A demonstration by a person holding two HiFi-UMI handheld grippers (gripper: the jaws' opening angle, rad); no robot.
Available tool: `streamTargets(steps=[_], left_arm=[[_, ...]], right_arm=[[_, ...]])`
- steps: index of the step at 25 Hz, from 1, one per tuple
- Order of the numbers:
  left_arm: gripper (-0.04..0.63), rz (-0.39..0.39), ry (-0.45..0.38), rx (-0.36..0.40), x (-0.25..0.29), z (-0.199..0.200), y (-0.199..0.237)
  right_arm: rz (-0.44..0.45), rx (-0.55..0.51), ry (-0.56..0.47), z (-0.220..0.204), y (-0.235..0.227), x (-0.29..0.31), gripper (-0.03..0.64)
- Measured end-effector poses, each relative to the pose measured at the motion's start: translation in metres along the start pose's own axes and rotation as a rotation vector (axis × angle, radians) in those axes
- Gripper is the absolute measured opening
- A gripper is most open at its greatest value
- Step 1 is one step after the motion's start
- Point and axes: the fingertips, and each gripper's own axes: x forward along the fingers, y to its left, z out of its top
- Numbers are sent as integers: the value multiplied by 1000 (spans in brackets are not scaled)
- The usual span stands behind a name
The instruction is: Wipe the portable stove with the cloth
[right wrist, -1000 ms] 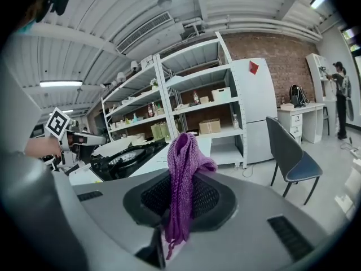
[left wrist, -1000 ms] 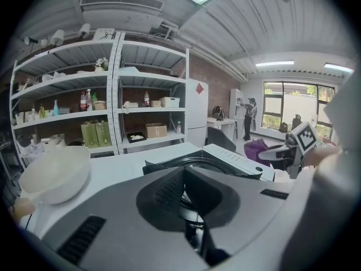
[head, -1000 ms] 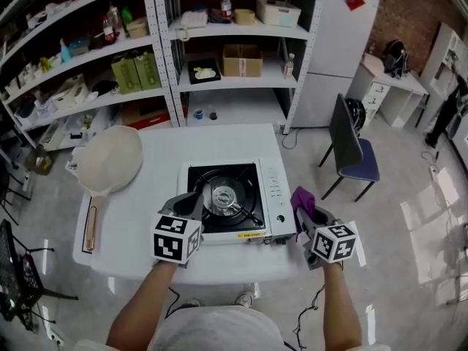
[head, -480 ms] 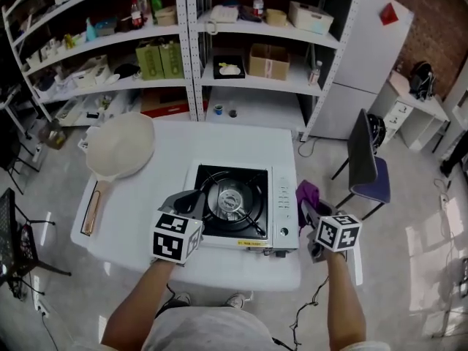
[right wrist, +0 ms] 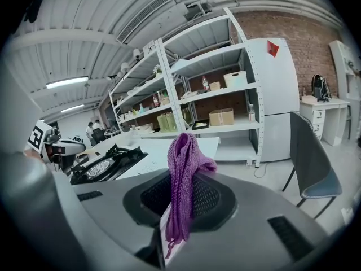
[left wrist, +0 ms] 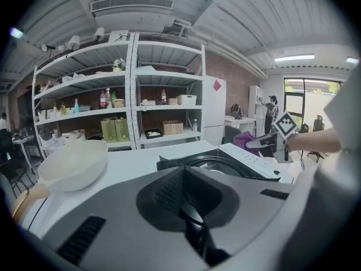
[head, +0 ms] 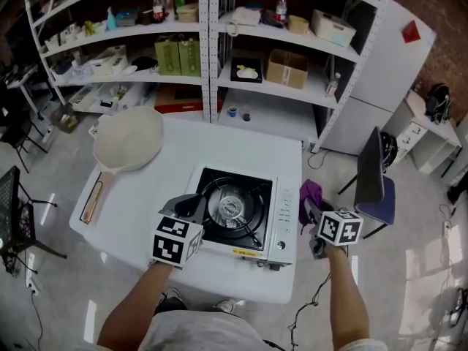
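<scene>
Left gripper (head: 191, 208): jaws were pressed together, empty, at the stove's (head: 281, 214) left edge.
Right gripper (head: 313, 213): pinched the cloth (head: 309, 193) (purple), right of the stove.

The cloth (right wrist: 183, 168) in the right gripper (right wrist: 172, 224) is purple, knitted and bumpy. Left of that gripper, the stove (head: 281, 218) is smooth white metal with a shiny black top.

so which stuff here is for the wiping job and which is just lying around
For the job: portable stove, purple cloth, right gripper clamped on the cloth.
Lying about: white pan, chair, cardboard box, green cartons.
</scene>
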Motion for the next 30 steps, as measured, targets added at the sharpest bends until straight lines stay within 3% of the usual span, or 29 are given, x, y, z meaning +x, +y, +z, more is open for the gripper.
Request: streamTargets(steps=[11, 24, 30], left_arm=[[3, 47, -1, -28, -3, -2, -2], [3, 83, 4, -26, -9, -2, 18], [3, 91, -3, -33, -12, -2, 28]], right_arm=[[39, -21, 42, 20, -15, 31, 61], [75, -457, 213, 83, -28, 42, 61], [99, -564, 292, 97, -18, 71, 61]])
